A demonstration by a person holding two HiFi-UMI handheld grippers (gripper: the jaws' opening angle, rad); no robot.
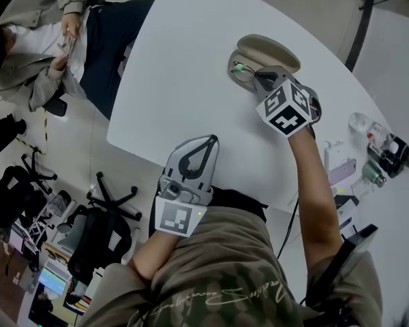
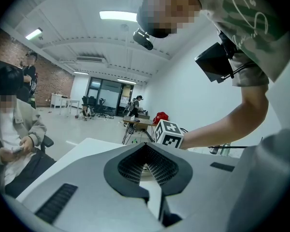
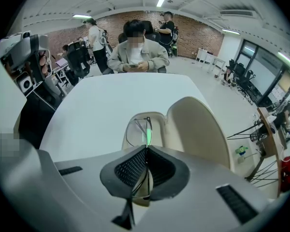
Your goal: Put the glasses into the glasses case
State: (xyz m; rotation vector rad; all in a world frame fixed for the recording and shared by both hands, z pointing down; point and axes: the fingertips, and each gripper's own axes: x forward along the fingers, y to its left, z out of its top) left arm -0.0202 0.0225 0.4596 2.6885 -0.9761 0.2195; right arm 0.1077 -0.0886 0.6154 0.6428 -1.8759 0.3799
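Pinching the glasses by their thin wire frame, our right gripper has its jaws closed narrowly on the metal, and the dark pads meet at their tips with the rim running between them. We hold the glasses over the glasses case, which lies open toward the far right of the white table. Its cream lid is laid back beside the shallow tray. In the right gripper view the front lens sits inside the outline of the tray, just beyond the jaw tips, though we cannot tell whether it touches the tray's floor. Our left gripper rests well apart from the case, at the near edge of the table. Its jaws are drawn together at the tips with nothing between them, and only bare table shows through the gap behind the pads. At the far left a seated person in a pale jacket sits beside the table, hands together at the lap.
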